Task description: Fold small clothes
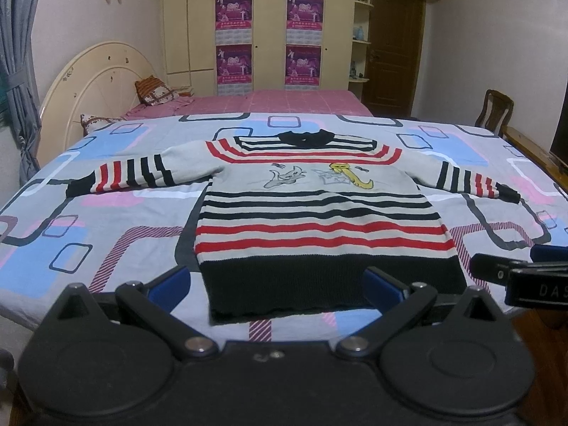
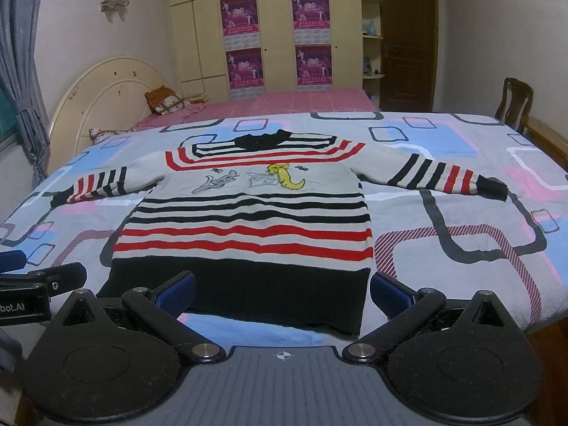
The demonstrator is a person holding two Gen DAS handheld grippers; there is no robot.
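Jaws spread wide and empty, the left gripper [image 1: 278, 287] hangs at lower centre before one striped grey, red and black knitted sweater [image 1: 312, 220], flat mid-frame on a patterned bedsheet [image 1: 106, 220]. Right wrist view: the right gripper [image 2: 282, 293], likewise wide and empty, faces that sweater's black hem [image 2: 238, 291].

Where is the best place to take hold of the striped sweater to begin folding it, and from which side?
Probably a cuff. The striped sweater lies flat, front up, sleeves spread sideways, so each dark cuff is a free edge. The left hand-held gripper, open, could take the left cuff from the outer side; the right hand-held gripper, also open, the right cuff.
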